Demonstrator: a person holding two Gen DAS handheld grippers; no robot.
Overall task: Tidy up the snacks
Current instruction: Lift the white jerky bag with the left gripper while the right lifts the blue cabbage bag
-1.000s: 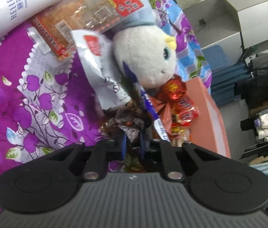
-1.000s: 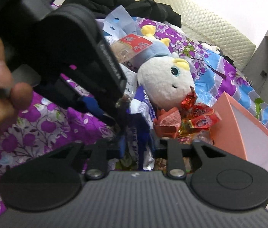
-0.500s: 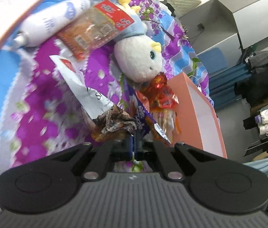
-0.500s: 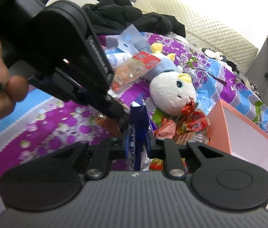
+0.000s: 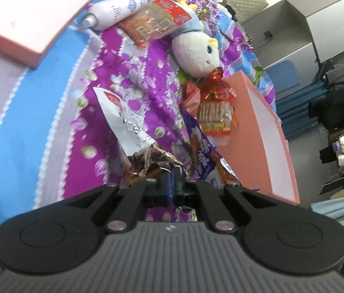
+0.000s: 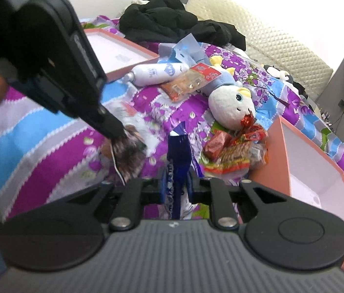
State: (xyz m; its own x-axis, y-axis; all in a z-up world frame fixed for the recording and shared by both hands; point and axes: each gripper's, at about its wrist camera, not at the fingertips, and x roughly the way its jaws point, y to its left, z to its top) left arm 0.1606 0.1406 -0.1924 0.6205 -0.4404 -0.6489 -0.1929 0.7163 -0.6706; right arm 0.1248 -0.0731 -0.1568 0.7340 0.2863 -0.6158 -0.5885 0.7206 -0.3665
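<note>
Only "HA" legible, perhaps, on the white bottle [image 6: 158, 72].

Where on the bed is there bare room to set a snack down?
Free: the striped bedspread between the pink lid and the silver packet, and inside the open pink box. Crowded: around the plush toy and cracker pack.

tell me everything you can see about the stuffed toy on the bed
The stuffed toy is a soft plush with a round white head, small yellow tufts, a big blue eye and a tiny smile. Its body wears pale blue fabric. It lies on its side on the purple flowered bedspread. A clear packet of orange snacks rests across its body, and a red foil wrapper sits against its face. Neither claw touches it.
</note>
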